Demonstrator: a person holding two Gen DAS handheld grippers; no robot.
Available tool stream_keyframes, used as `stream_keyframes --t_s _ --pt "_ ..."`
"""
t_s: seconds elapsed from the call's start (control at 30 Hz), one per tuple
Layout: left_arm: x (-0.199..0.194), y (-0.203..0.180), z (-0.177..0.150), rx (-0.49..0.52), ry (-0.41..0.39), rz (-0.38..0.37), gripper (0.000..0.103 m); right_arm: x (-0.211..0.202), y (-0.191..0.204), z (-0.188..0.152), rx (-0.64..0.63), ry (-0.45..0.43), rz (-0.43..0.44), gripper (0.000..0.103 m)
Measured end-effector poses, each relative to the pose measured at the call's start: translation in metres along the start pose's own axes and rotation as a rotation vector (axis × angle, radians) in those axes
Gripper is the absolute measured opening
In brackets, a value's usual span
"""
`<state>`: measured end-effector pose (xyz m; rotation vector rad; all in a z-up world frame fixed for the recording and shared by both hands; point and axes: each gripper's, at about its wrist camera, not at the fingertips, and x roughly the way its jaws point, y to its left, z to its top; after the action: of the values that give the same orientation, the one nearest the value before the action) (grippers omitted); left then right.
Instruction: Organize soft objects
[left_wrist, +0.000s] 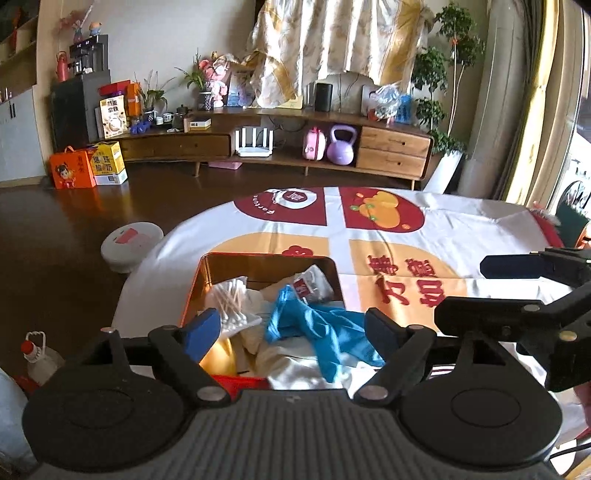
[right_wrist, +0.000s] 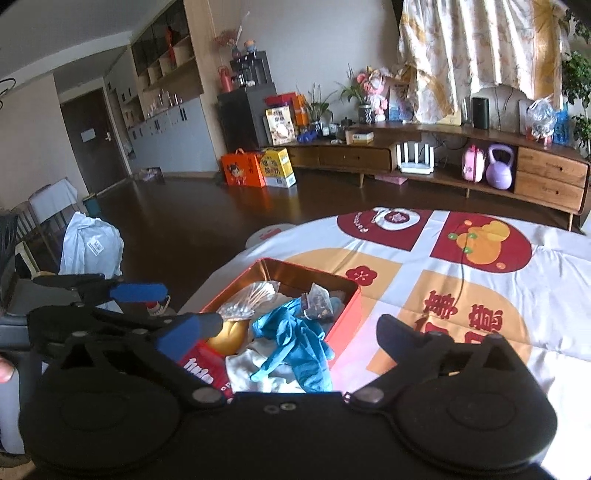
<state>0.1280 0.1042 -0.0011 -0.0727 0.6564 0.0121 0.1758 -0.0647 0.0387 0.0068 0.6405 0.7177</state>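
My left gripper is spread wide and holds nothing, hovering over the near end of the orange metal tin on the printed tablecloth. My right gripper is spread too, empty. The crumpled blue rubber glove drapes over the tin's near edge onto white cloth, beside a clear bag of cotton swabs.

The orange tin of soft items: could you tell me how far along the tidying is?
Done: cotton swabs and a sachet lie in the orange tin. In hand: nothing; left gripper and right gripper are open. Left: blue gloves drape over the rim.
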Motion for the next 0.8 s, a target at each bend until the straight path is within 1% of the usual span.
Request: stream_keyframes --t_s 0.07,0.13,0.2,0.3,0.43,0.5,0.8 --pt "-0.005 -0.003 -0.003 -0.007 -0.008 -0.001 0.089 -0.006 0.000 -0.002 -0.003 -0.008 0.007 0.103" --pt "-0.007 -0.005 -0.005 -0.007 -0.012 0.011 0.095 -0.011 0.000 -0.005 -0.007 -0.021 0.009 0.103" --pt "-0.010 -0.006 -0.007 -0.016 -0.017 0.016 0.099 -0.015 0.001 -0.008 -0.016 -0.026 0.009 0.103" --pt "-0.013 -0.004 -0.008 -0.041 -0.020 0.012 0.103 -0.020 -0.001 -0.012 -0.017 -0.032 -0.007 0.103" --pt "-0.016 -0.001 -0.010 -0.075 -0.020 0.003 0.103 -0.025 -0.007 -0.016 0.012 -0.047 -0.014 0.103" --pt "-0.018 -0.002 -0.011 -0.082 -0.022 0.013 0.103 -0.028 -0.011 -0.018 0.021 -0.052 -0.025 0.103" --pt "-0.027 -0.007 -0.019 -0.067 -0.037 0.031 0.103 -0.034 -0.019 -0.028 0.049 -0.054 -0.045 0.103"
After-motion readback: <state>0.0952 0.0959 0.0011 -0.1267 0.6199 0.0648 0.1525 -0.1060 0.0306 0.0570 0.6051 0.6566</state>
